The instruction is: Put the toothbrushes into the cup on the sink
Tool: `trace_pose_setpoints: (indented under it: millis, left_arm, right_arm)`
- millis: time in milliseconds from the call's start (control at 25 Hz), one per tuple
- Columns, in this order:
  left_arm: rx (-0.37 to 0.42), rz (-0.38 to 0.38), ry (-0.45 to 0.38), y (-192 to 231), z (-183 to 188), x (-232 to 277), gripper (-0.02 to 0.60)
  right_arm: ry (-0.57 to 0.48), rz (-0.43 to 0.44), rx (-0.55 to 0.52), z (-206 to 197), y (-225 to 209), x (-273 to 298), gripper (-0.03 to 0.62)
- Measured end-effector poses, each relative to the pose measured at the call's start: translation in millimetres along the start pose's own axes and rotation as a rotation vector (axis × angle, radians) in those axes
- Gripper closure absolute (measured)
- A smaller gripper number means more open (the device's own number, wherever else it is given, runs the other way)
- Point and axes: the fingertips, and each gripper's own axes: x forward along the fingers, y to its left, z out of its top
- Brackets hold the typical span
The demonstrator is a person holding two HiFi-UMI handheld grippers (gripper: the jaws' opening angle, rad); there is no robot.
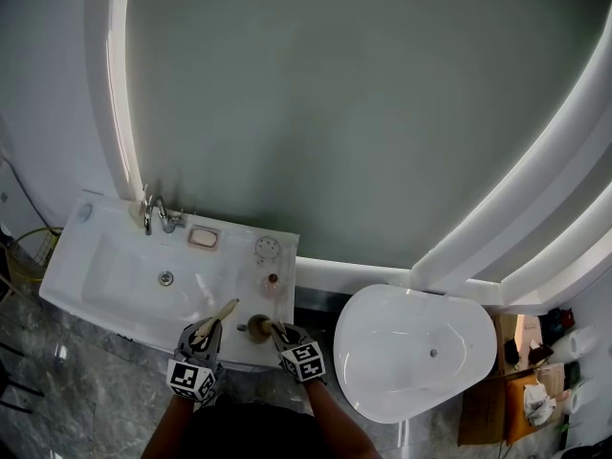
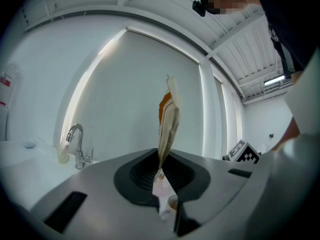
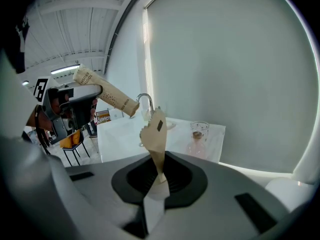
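Note:
A white sink [image 1: 105, 275] lies ahead and to the left. On its right ledge stands a clear cup [image 1: 273, 282] [image 3: 199, 131] with something brown in it. Over the sink's front edge my left gripper [image 1: 206, 331] [image 2: 161, 176] is shut on a toothbrush in a brown paper wrapper [image 1: 224, 313] [image 2: 168, 121] [image 3: 106, 96], which points up and away. Beside it, my right gripper [image 1: 283, 336] [image 3: 159, 176] is shut on a brown paper piece with a ragged edge [image 3: 155, 134]. Whether that piece holds a toothbrush I cannot tell.
A chrome faucet [image 1: 153, 213] [image 2: 76, 144] and a pink soap dish [image 1: 203, 238] stand at the sink's back. A round clear dish [image 1: 268, 248] sits behind the cup. A dark round object [image 1: 258, 327] lies between the grippers. A white toilet [image 1: 411, 352] is at the right.

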Motion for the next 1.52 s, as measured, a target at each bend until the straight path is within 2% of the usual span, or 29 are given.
trace_pose_setpoints:
  millis: [680, 920, 1000, 1040, 1280, 1520]
  left_arm:
    - [0.006, 0.006, 0.012, -1.7, 0.1, -13.2, 0.535]
    - [0.005, 0.014, 0.008, -0.4, 0.0, -17.5, 0.535]
    - [0.003, 0.014, 0.008, -1.2, 0.7, -17.7, 0.535]
    - [0.003, 0.013, 0.008, -1.6, 1.7, -17.8, 0.535]
    - [-0.006, 0.009, -0.001, -2.2, 6.3, -17.1, 0.535]
    - [-0.024, 0.020, -0.029, 0.2, 15.3, -17.5, 0.535]
  right_arm:
    - [0.009, 0.010, 0.036, -3.5, 3.6, 0.9, 0.546]
    - [-0.021, 0.019, 0.056, 0.3, 5.3, -4.6, 0.538]
    - [-0.045, 0.036, 0.069, 4.6, 6.5, -8.2, 0.409]
    - [-0.061, 0.041, 0.074, 7.9, 6.7, -10.6, 0.381]
    - [-0.216, 0.002, 0.070, 50.6, -4.5, -37.0, 0.318]
    - [-0.394, -0.009, 0.003, 116.7, -2.6, -79.6, 0.309]
